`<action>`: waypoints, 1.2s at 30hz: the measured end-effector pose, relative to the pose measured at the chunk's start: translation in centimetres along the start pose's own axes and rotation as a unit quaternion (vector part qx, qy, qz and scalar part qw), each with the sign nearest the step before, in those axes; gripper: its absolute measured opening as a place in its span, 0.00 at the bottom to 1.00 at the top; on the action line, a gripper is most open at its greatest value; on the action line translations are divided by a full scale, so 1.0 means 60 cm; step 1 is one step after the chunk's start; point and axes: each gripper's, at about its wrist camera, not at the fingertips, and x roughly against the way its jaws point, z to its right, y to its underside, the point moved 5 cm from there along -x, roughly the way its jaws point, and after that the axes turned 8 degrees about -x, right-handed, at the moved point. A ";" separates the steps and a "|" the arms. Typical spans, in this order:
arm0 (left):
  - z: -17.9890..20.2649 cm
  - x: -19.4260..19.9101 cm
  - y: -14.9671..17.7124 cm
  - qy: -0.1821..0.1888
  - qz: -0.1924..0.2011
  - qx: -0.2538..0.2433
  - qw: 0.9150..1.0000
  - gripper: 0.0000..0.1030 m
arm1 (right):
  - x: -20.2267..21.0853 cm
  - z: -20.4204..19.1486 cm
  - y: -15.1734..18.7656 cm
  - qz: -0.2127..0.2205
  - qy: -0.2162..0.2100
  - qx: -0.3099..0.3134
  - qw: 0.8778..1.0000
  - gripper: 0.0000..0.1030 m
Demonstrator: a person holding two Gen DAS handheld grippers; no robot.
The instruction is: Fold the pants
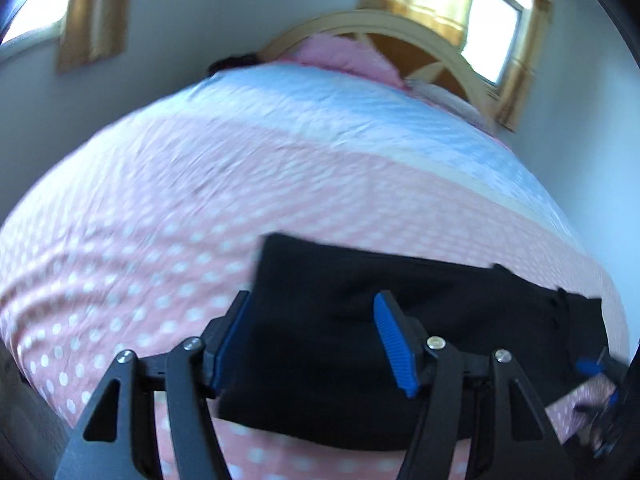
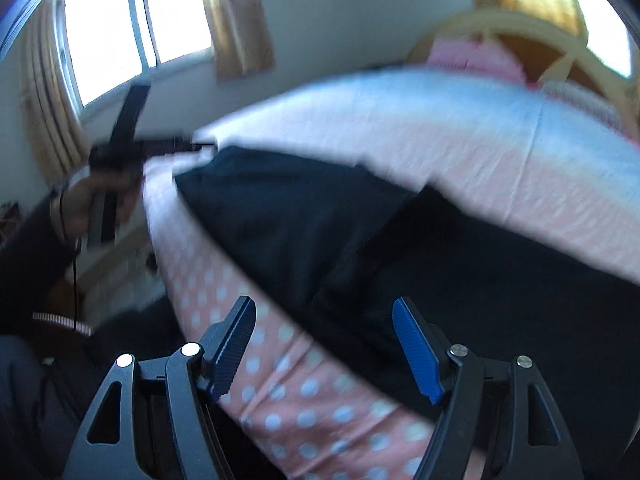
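Note:
Black pants [image 1: 360, 320] lie flat on the pink dotted bedspread [image 1: 140, 240], folded into a wide dark block. My left gripper [image 1: 316, 340] hovers open over their near left part, with fabric showing between its blue pads but nothing clamped. The right gripper [image 1: 600, 382] shows blurred at the lower right edge. In the right wrist view the pants [image 2: 320, 220] stretch from the far left corner to the right. My right gripper [image 2: 326, 344] stands open above their near edge and the bedspread [image 2: 304, 400]. A hand [image 2: 84, 200] holds the left gripper [image 2: 204, 146] by the pants' far corner.
A wooden headboard [image 1: 400, 24] and pink pillows [image 1: 340, 54] sit at the far end of the bed. Windows [image 2: 104, 28] with gold curtains [image 2: 236, 20] line the walls. The bed's side edge drops off to a dark floor [image 2: 132, 320] at the left.

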 end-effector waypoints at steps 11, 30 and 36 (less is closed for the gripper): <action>-0.002 -0.025 0.027 0.016 -0.027 -0.016 0.999 0.63 | 0.031 0.017 -0.002 0.033 -0.031 -0.031 0.998 0.70; -0.042 -0.019 0.026 0.000 -0.012 0.005 1.000 0.63 | 0.073 0.022 -0.015 0.093 -0.032 -0.045 0.994 0.70; -0.025 -0.016 0.028 0.028 -0.017 0.006 0.999 0.38 | 0.074 0.024 -0.017 0.097 -0.026 -0.049 0.994 0.70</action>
